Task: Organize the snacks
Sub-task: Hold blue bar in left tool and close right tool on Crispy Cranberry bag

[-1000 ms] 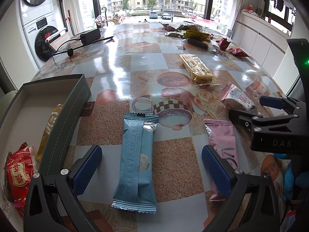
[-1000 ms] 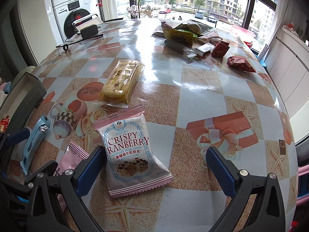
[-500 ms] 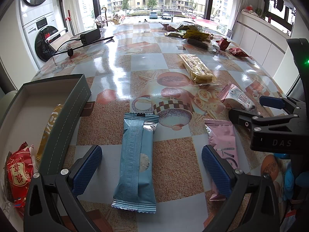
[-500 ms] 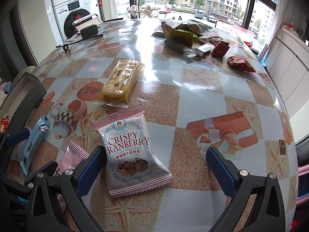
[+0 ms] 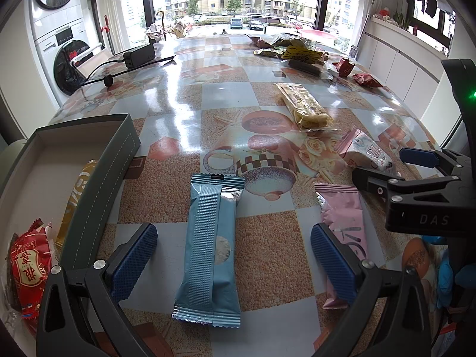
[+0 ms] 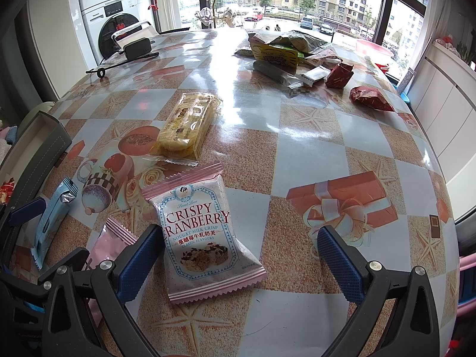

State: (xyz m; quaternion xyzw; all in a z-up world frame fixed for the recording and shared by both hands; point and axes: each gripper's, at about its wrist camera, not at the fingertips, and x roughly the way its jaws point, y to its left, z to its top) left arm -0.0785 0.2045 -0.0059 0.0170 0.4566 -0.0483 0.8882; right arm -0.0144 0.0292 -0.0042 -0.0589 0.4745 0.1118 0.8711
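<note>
Evidently the pick-up comes next: the left gripper, jaws spread wide, straddles the blue wrapper just beside the grey box. It needs lowering and closing; the right gripper gapes over the cranberry packet.

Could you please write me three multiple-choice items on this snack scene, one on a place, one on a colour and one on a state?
1. Where does the red packet lie?
A. inside the box
B. on the yellow packet
C. between the right gripper's fingers

2. What colour is the bar between the left gripper's fingers?
A. green
B. blue
C. black

3. How does the right gripper stand?
A. shut on the cranberry packet
B. open, holding nothing
C. shut on the yellow packet

Answers:
1 A: the red packet sits within the walls of the box, at the left edge of the left view.
2 B: its wrapper is light blue.
3 B: the jaws are spread wide, and the cranberry packet lies flat on the table between them.
</note>
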